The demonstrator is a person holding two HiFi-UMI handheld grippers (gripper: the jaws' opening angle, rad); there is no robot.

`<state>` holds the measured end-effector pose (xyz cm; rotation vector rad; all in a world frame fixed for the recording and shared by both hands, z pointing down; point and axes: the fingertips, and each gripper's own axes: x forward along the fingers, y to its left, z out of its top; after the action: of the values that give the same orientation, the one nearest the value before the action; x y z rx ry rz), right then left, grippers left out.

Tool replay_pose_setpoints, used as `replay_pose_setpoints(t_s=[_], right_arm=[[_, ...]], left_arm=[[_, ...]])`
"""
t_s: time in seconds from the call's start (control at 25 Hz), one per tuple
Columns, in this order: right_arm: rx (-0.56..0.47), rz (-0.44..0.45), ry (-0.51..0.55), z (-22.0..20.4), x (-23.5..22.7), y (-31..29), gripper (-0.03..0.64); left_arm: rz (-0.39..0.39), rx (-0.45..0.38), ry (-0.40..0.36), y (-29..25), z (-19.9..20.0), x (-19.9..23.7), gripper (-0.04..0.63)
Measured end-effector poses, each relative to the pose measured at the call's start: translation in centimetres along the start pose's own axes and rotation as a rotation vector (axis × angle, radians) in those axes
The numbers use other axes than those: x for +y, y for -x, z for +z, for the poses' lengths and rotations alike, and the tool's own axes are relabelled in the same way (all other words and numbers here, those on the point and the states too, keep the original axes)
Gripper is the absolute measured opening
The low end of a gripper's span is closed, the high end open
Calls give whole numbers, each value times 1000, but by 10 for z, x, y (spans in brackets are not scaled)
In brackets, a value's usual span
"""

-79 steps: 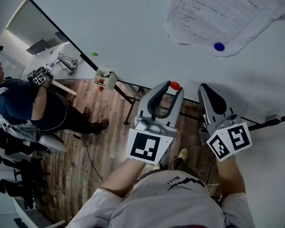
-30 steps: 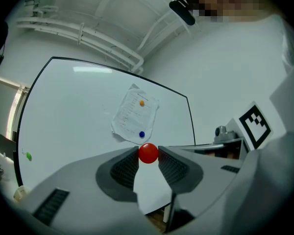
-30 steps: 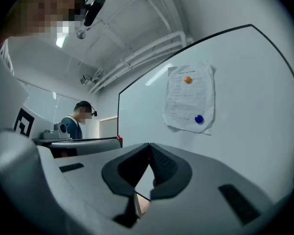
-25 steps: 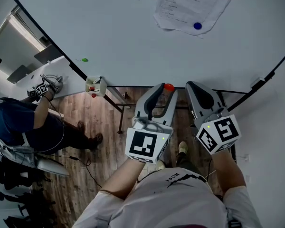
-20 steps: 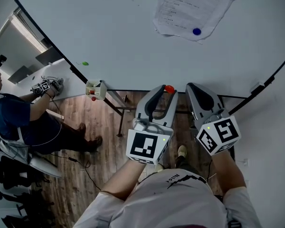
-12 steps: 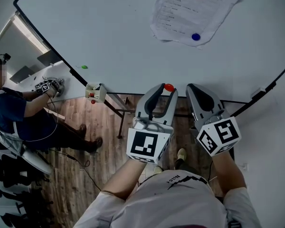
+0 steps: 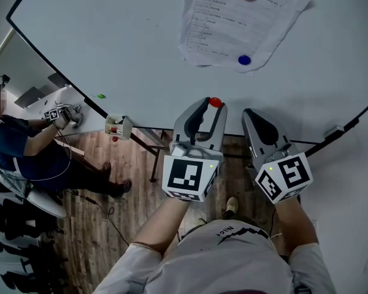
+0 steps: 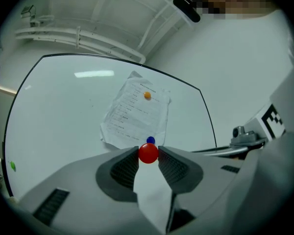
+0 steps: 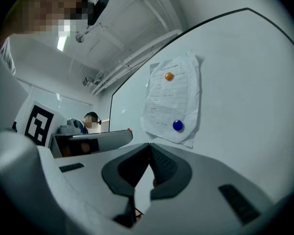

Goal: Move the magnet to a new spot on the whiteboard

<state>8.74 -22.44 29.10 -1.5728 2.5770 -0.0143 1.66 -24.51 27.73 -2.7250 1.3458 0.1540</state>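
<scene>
Between the tips of the left claw (image 7: 210, 104), the red magnet (image 8: 148, 153) sits pinched; press it flat onto bare whiteboard (image 7: 110, 29) ahead.

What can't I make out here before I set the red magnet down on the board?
- Print on the paper sheet: too small and blurred in every view.
- Whether the red magnet, pinched in the left gripper, touches the whiteboard: no view shows the gap.
- Whiteboard's top: cut off by the head view's upper edge.
- Contents of the small holder at the board's lower edge: too small in the head view.
</scene>
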Motion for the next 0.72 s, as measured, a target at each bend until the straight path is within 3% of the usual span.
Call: replay_pose_setpoints(t_s=[0.72], right_arm=[[-13, 85, -20, 3, -51, -26, 12]], left_arm=[[145, 15, -83, -84, 0, 31, 130]])
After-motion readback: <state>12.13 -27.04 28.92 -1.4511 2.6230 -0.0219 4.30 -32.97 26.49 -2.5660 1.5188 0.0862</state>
